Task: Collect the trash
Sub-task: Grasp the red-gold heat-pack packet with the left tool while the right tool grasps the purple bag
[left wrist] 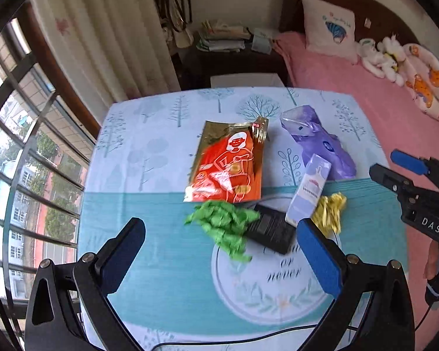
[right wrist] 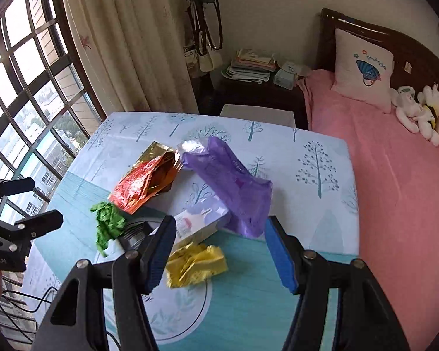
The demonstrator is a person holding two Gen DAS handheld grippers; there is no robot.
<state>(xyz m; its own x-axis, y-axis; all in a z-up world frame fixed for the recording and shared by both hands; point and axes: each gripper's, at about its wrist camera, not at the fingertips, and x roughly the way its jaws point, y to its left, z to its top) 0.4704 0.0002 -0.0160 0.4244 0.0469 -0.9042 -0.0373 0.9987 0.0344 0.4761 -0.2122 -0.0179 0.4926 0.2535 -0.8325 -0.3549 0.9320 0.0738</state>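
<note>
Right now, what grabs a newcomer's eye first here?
The orange foil packet in the middle of the table, with the purple bag to its right. Nearer the open grippers, green paper and yellow paper lie crumpled. A pink bed runs alongside.

6 pieces of trash lie clustered on the table's cloth: an orange-and-gold foil snack bag (left wrist: 226, 163), torn open at its far end and lying flat; a crumpled purple plastic pouch (left wrist: 319, 143) just beside it; and a white-and-lilac carton (left wrist: 307, 188) tilted, one end resting on a flat black packet (left wrist: 270, 229). A crumpled green paper wad (left wrist: 224, 223) overlaps the black packet's edge, and a crumpled yellow paper wad (right wrist: 194, 264) lies against the carton's near side.
</note>
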